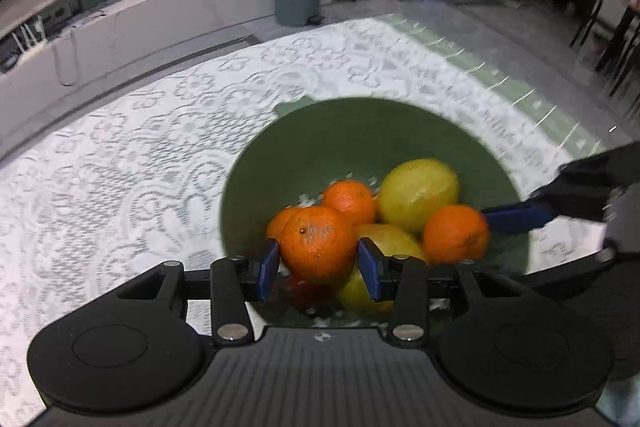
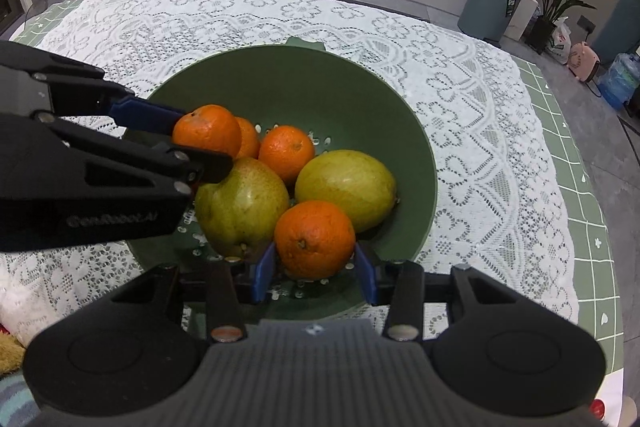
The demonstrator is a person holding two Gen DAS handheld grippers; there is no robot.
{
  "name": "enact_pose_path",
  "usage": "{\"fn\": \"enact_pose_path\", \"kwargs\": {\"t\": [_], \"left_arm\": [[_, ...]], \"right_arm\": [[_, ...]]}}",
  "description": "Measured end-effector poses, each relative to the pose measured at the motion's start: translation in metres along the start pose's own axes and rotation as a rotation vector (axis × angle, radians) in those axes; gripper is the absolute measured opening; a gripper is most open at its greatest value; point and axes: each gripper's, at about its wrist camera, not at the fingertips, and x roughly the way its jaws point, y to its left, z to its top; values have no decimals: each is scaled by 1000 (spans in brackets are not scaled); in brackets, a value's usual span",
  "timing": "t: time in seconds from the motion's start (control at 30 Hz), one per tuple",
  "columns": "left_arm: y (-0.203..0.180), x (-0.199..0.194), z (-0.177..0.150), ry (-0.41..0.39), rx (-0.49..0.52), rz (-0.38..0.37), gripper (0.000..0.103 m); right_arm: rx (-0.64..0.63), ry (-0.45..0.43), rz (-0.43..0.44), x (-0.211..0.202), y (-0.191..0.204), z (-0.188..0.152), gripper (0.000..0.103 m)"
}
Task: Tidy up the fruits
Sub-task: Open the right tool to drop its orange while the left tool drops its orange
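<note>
Two views, one moment: both grippers work inside the same green colander [image 1: 400,131].
Left wrist view, left gripper [image 1: 318,265]: jaws closed against the sides of an orange [image 1: 318,245], which sits atop the pile at the colander's near edge.
Left wrist view, right gripper [image 1: 516,215]: enters from the right, a blue finger touching a second orange [image 1: 456,233].
Left wrist view, contents: more oranges, two yellow-green pears [image 1: 418,195]; something red below the held orange, too hidden to name.
Right wrist view, right gripper [image 2: 316,273]: jaws set on either side of the near orange [image 2: 315,239], pads at its flanks; it appears gripped.
Right wrist view, left gripper [image 2: 188,135]: comes in from the left, clasping the far-left orange [image 2: 208,131].
Right wrist view, container: colander [image 2: 400,131] holds four oranges and two pears [image 2: 242,207], resting on the lace-covered worktop [image 2: 480,147].
Step in hand (judgement): each gripper seizes one orange, for removal or placement; which cannot be told.
Next move (judgement): a straight lift, without nudging the pears.
</note>
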Motion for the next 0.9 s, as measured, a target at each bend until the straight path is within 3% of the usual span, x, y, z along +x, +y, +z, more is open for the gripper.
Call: {"fn": "enact_pose_path", "kwargs": {"t": [0.33,0.47,0.77,0.9], "left_arm": [[4,-4,-1,6,-13,-1,51],[2,-11,-3,-7,-13,-1,55],[1,-40,-3,-57,-19,7,58],[2,-52,-4,-67,-25,16,58]], "right_arm": [[2,-19,-9,-8,-1,0,43],[8,-39,-15,-15,-1,0,54],[24,-73,-41,-32,2,-2,69],[38,-90,-42,-42,4,-3,70]]}}
